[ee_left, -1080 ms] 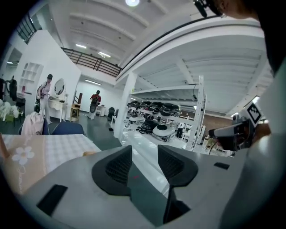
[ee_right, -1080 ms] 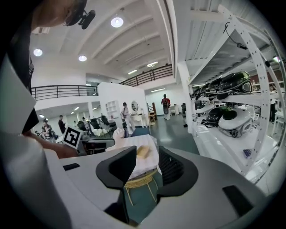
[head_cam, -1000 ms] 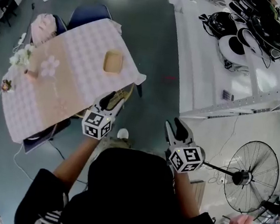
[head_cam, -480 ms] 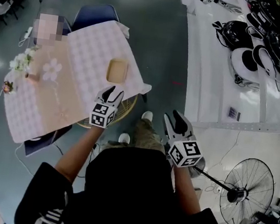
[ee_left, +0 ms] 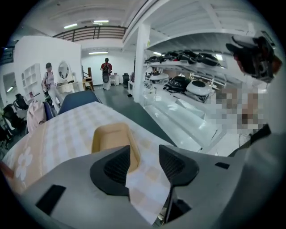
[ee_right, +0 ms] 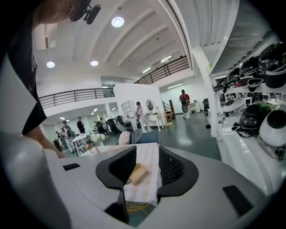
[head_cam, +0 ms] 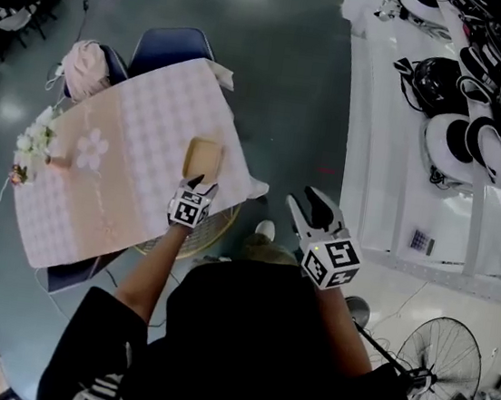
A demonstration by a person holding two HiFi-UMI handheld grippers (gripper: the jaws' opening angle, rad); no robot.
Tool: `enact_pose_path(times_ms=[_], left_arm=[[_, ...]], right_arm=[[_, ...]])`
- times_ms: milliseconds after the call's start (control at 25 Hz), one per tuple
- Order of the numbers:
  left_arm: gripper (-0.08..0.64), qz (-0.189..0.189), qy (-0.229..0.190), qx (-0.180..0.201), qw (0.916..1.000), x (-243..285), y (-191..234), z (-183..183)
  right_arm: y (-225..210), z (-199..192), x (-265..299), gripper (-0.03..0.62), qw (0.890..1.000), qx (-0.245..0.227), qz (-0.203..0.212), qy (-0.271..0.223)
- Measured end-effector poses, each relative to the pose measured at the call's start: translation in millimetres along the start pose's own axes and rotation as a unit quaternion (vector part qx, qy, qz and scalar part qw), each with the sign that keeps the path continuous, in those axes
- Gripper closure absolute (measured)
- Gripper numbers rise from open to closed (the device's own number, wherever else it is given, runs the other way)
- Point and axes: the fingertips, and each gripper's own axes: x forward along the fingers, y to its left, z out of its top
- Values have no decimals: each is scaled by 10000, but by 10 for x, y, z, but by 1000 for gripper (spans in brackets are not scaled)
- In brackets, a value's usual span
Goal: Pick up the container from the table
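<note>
A shallow tan container (head_cam: 203, 158) lies near the right edge of a table (head_cam: 141, 125) covered with a pale checked cloth. My left gripper (head_cam: 200, 182) hovers just short of the container's near end, its jaws opening. In the left gripper view the container (ee_left: 110, 137) sits just beyond the left pad (ee_left: 117, 167), and only cloth shows between the jaws of the gripper (ee_left: 145, 163). My right gripper (head_cam: 311, 199) hangs open over the floor, right of the table's corner. In the right gripper view the container (ee_right: 137, 173) shows far off between its open jaws.
A vase of flowers (head_cam: 34, 143) stands at the table's left side. A blue chair (head_cam: 175, 45) and a pink garment (head_cam: 85, 68) are behind it, a wicker seat (head_cam: 200, 232) under the near edge. A white bench with helmets (head_cam: 452, 130) runs at right, a floor fan (head_cam: 444, 366) behind.
The person has stepped closer to the table. My left gripper has gone forward and down to the container's near end. My right gripper has swung along beside the table's corner.
</note>
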Motion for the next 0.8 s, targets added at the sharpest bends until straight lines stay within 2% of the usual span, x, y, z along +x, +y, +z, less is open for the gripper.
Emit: enact_pose_path(times_ms=[120,280,480,560,640,680,800], left_arm=[[377,117,293,-52,9995,225,57,-80],[377,377,705,140,9967,426,145,-184],[380,512,1202,382,9907,551,164,-310],[411,503,1320,307,9895,555,161,-341],[489,534,1441,236,9878,533,166,-389],[506,553,1472,199,9874,516,171,-407],[533,593,1277,91,9900,423,183,-343]], right_arm=[[-169,-65,144,463,9996,32,158,221],[-321,-152,274,463,9985,73,316,449],[-450,-231,360,463,9972,130,415,600],[-454,-225,380,463,9967,135,490,626],[-426,-207,381,463,9959,145,617,645],[-406,-194,376,463,9956,136,673,645],[-351,-136,365,463,9957,36,717,578]])
